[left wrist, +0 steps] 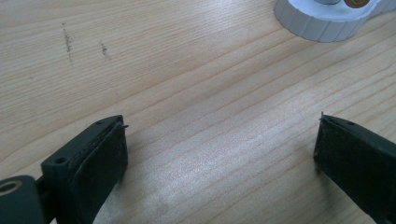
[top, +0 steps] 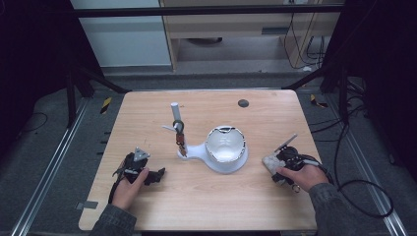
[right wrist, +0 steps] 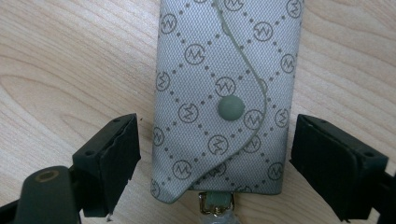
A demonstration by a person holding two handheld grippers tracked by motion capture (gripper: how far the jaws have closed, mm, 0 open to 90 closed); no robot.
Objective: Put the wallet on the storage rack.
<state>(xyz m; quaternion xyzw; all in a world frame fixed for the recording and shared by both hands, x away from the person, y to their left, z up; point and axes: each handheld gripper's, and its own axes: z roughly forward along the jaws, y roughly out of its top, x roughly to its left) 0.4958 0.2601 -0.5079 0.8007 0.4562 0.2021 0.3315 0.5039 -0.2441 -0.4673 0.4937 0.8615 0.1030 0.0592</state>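
A grey patterned key case [right wrist: 224, 93] with a snap button lies flat on the wooden table [top: 255, 201]. My right gripper [right wrist: 215, 135] stands open with one jaw on each side of the case, and neither jaw touches it. From above, the key case [top: 269, 162] lies at the table's right with the right gripper [top: 275, 164] over it. Near the front left, my left gripper [top: 156, 175] is open and empty, its jaws over bare wood [left wrist: 219, 140]. Between them stands a white stand [top: 196, 152] with a bowl [top: 225, 144] and a post [top: 175, 115] from which keys [top: 181, 142] hang.
A small black disc [top: 243, 103] sits near the table's far edge. The white stand's ribbed base [left wrist: 322, 23] shows ahead and to the right of the left gripper. A cable [top: 359, 196] loops off the table's right side.
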